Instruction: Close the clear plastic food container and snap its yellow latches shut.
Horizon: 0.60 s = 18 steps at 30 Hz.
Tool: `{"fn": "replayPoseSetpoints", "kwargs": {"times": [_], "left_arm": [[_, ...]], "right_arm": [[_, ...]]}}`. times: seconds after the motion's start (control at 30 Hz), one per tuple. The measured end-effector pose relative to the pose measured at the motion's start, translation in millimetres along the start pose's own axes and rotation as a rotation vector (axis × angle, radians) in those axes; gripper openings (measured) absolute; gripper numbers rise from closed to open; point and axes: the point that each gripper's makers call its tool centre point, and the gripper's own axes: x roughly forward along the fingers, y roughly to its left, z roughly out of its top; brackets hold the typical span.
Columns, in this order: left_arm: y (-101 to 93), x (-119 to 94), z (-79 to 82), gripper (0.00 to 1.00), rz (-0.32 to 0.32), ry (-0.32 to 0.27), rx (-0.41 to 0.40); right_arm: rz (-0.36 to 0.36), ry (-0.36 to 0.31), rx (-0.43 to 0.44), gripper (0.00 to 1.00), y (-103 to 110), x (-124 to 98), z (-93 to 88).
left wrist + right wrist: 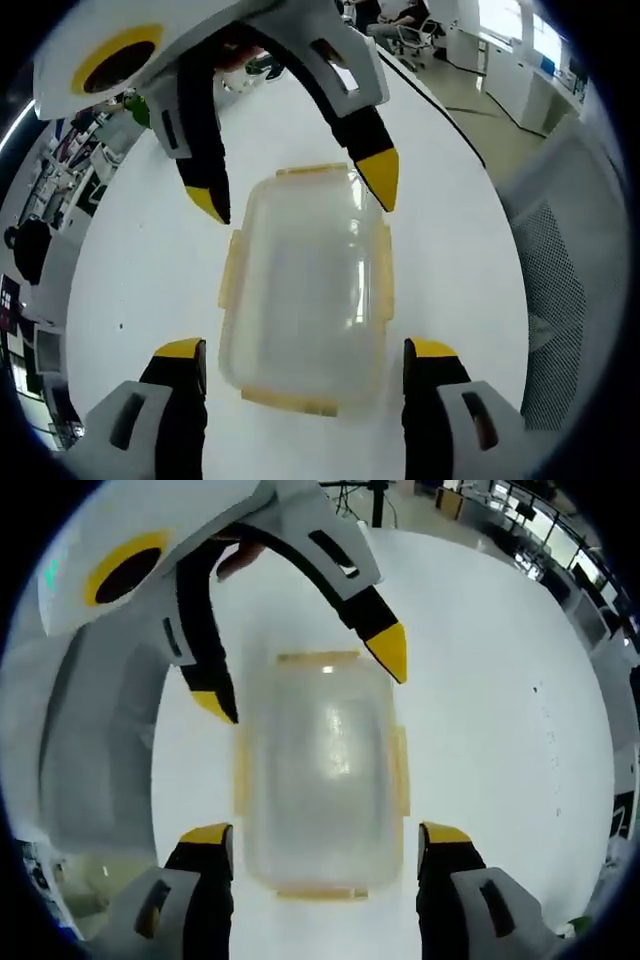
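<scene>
Clear rectangular plastic food container (308,300) lies flat on the white table (140,280), lid seemingly seated, its four yellow latches (231,270) splayed outward at the sides and ends, so snapping them is probably your step. Your left gripper (305,365) straddles the container's near end with its jaws spread wide, grasping nothing; your right gripper (325,850) straddles the opposite end, equally released. Steady the container with one tool, then press one latch at a time flat against the wall, working opposite pairs so the lid seats evenly. Beyond the container, office chairs (410,40) and desks stand far off.
</scene>
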Motion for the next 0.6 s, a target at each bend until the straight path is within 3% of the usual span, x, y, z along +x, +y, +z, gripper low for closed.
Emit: {"fn": "replayPoseSetpoints", "kwargs": {"times": [0.37, 0.5, 0.6], "left_arm": [[0.3, 11, -4.5, 0.85, -0.023, 0.016, 0.010], [-2.6, 17, -8.8, 0.84, -0.034, 0.032, 0.021], [-3.5, 20, -11.8, 0.84, -0.043, 0.044, 0.023]], "right_arm": [[-0.054, 0.025, -0.002, 0.79, 2, 8, -17.2], [-0.106, 0.060, -0.051, 0.79, -4, 12, -25.4], [-0.098, 0.021, -0.030, 0.80, 1, 16, -19.7]]}}
